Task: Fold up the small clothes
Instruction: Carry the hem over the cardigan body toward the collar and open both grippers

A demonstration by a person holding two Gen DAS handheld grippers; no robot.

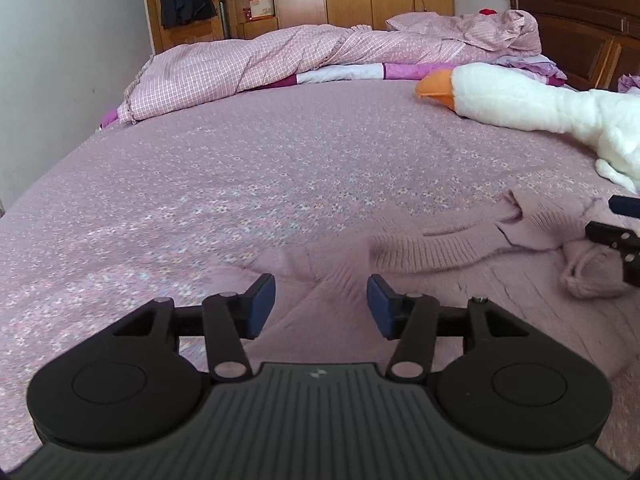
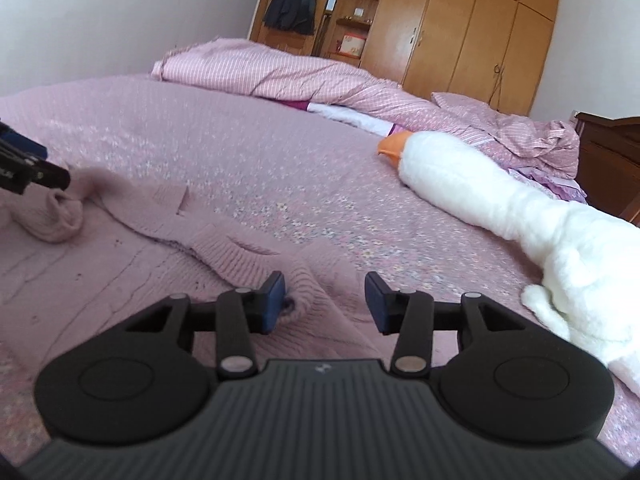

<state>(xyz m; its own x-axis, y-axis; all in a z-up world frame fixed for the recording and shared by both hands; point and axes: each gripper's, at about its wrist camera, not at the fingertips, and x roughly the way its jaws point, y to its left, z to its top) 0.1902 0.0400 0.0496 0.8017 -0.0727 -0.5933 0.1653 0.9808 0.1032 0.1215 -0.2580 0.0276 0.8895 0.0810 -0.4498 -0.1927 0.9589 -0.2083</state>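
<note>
A pale pink knit sweater (image 1: pixel 440 252) lies spread on the pink floral bedsheet (image 1: pixel 240 184), one rolled sleeve end near the right edge. My left gripper (image 1: pixel 321 304) hovers low over the sweater's left part. Its blue pads stand apart and grip nothing, with blurred knit showing between them. In the right wrist view the same sweater (image 2: pixel 224 256) runs from the left edge to under my right gripper (image 2: pixel 325 300), which is open. Its left pad sits beside a ribbed fold without pinching it. Each gripper shows at the edge of the other's view: the right gripper (image 1: pixel 612 220) and the left gripper (image 2: pixel 40 162).
A white plush goose (image 2: pixel 500 200) with an orange beak lies on the bed's right side. A rumpled pink checked quilt (image 1: pixel 248 64) is heaped along the far side. Behind stand wooden wardrobes (image 2: pixel 460 28) and a dark headboard (image 1: pixel 580 24); a white wall (image 1: pixel 60 60) runs along the left.
</note>
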